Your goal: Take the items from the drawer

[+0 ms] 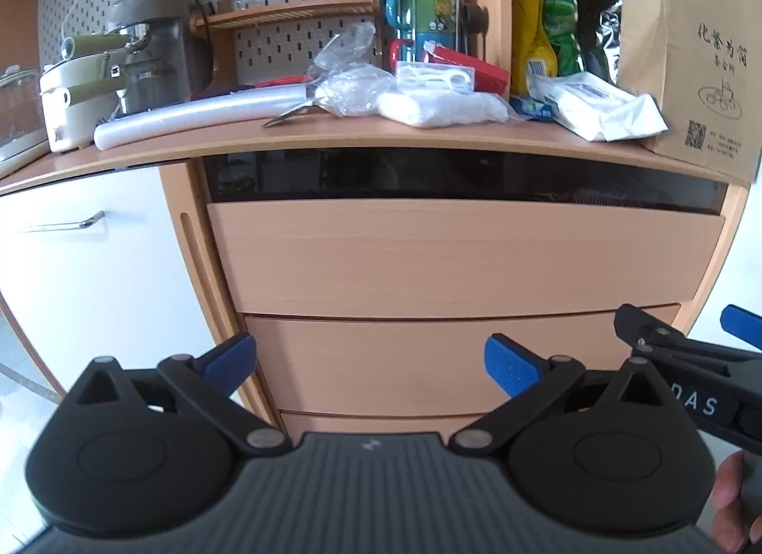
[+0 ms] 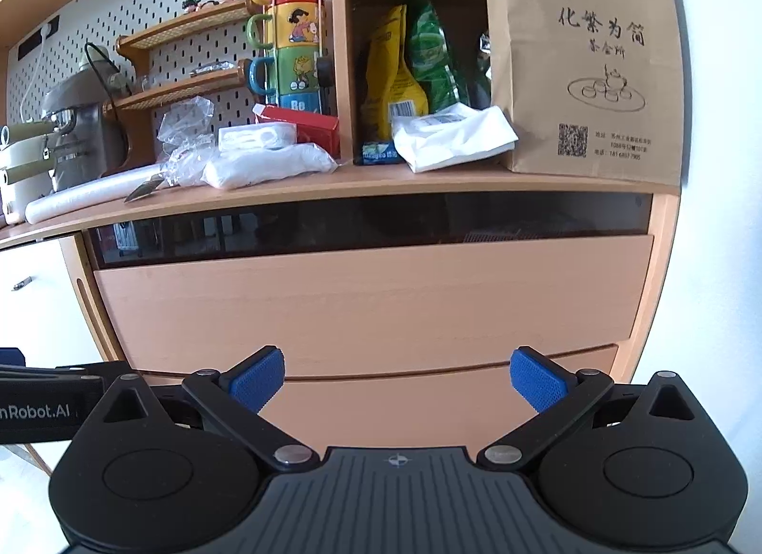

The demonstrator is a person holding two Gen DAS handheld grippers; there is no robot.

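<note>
A wooden cabinet has stacked drawers. The top drawer front (image 1: 462,254) (image 2: 371,297) stands closed under a dark glass strip (image 1: 457,175) (image 2: 362,220); what lies inside is hidden. A second drawer (image 1: 428,363) (image 2: 428,392) is below it. My left gripper (image 1: 369,363) is open and empty, facing the second drawer. My right gripper (image 2: 397,380) is open and empty, facing the seam between the two drawers. The right gripper also shows at the right edge of the left wrist view (image 1: 686,354).
The counter above holds a plastic roll (image 1: 190,113), clear bags (image 1: 343,87), white packets (image 1: 443,108) (image 2: 266,168), a red box (image 2: 300,125), snack bags (image 2: 409,77), a brown paper bag (image 1: 695,63) (image 2: 586,63), stacked mugs (image 2: 293,35) and appliances (image 1: 95,77). A white cabinet (image 1: 85,268) stands left.
</note>
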